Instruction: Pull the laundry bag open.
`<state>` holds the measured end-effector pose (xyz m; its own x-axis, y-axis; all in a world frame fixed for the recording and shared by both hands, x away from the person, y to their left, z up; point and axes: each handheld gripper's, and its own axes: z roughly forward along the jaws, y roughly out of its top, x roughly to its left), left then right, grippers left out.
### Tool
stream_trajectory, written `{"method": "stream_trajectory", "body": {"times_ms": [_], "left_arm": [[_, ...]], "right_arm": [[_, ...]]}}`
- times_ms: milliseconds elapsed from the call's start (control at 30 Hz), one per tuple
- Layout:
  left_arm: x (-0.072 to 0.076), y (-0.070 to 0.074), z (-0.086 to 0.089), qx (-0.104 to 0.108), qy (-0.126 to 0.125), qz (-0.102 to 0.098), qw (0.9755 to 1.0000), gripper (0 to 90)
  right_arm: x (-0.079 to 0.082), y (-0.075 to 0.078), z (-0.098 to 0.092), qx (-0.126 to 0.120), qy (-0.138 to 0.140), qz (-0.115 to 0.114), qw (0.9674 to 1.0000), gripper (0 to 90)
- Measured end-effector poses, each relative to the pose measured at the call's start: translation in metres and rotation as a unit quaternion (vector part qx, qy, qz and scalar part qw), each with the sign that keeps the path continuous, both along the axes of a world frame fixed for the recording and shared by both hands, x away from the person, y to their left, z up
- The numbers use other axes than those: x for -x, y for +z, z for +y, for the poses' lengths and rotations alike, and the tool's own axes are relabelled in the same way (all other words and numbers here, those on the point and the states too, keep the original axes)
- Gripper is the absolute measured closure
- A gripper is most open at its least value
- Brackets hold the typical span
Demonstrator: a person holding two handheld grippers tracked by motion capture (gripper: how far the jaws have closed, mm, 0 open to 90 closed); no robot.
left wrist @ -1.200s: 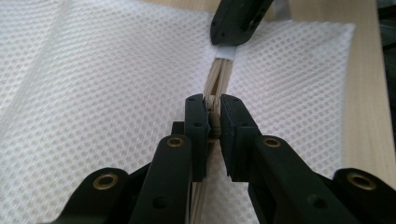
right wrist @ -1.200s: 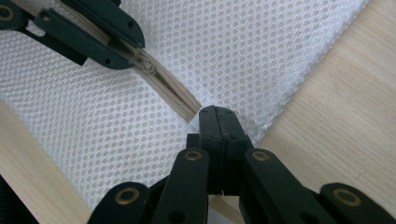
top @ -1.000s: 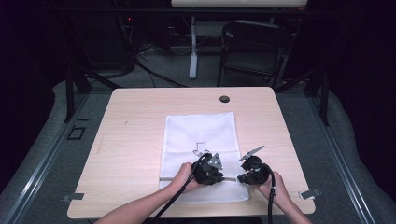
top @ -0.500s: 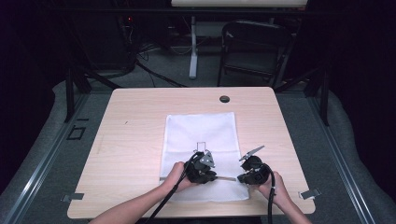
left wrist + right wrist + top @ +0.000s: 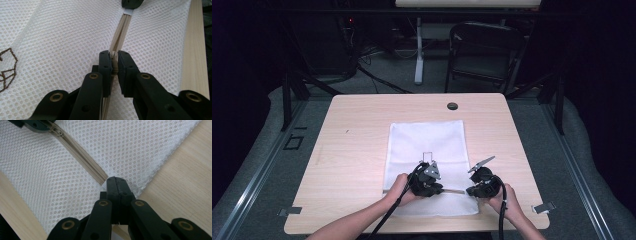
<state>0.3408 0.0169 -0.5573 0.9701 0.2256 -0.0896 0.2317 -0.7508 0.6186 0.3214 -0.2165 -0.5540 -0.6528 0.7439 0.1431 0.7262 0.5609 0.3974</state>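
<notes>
Mesh bag point(image 5: 427, 145) lies limp at the table's point(image 5: 357, 140) six o'clock; my left gripper point(image 5: 114, 62) pinches its zipper pull point(image 5: 114, 65), my right gripper point(image 5: 117, 185) clamps the zipper's point(image 5: 82, 157) end, keeping the soft fabric taut.

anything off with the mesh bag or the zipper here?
Nothing stands out. The white mesh bag lies flat and square on the table. The left tool is shut on the zipper pull; the right tool pinches the bag's edge at the zipper's end. No tears or snags visible.
</notes>
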Motion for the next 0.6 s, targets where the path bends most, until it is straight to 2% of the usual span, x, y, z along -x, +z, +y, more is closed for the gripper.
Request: {"method": "stream_trajectory", "body": {"times_ms": [67,100,167,267,400,533,567,600], "left_arm": [[0.0010,0.0016,0.0007,-0.005,-0.001,-0.006,1.0000,81.9],[0.0009,0.0014,0.0014,0.002,0.000,-0.001,1.0000,81.9],[0.0016,0.0016,0.0006,-0.005,0.000,-0.007,1.0000,81.9],[0.0002,0.0000,0.0016,-0.004,-0.001,0.003,1.0000,81.9],[0.0005,-0.0008,0.0014,-0.006,-0.002,0.001,1.0000,81.9],[0.0009,-0.0009,0.0018,-0.001,-0.004,0.003,1.0000,81.9],[0.0009,-0.0005,0.0021,-0.008,-0.005,-0.001,1.0000,81.9],[0.0005,-0.0008,0.0031,-0.002,-0.005,0.005,1.0000,81.9]], "right_arm": [[0.0009,-0.0009,0.0017,-0.004,-0.009,-0.004,0.9999,90.0],[0.0005,0.0001,0.0015,0.001,-0.004,-0.002,1.0000,90.0],[0.0004,0.0000,0.0014,0.003,0.001,-0.004,1.0000,90.0],[0.0005,-0.0008,0.0030,0.001,-0.004,-0.007,1.0000,90.0],[0.0001,0.0003,0.0027,0.003,-0.003,-0.001,1.0000,90.0],[0.0005,-0.0002,0.0026,0.003,-0.002,-0.004,1.0000,90.0],[0.0004,0.0000,0.0020,0.003,-0.002,-0.003,1.0000,90.0],[0.0002,0.0000,0.0016,0.002,-0.001,-0.002,1.0000,90.0]]}}
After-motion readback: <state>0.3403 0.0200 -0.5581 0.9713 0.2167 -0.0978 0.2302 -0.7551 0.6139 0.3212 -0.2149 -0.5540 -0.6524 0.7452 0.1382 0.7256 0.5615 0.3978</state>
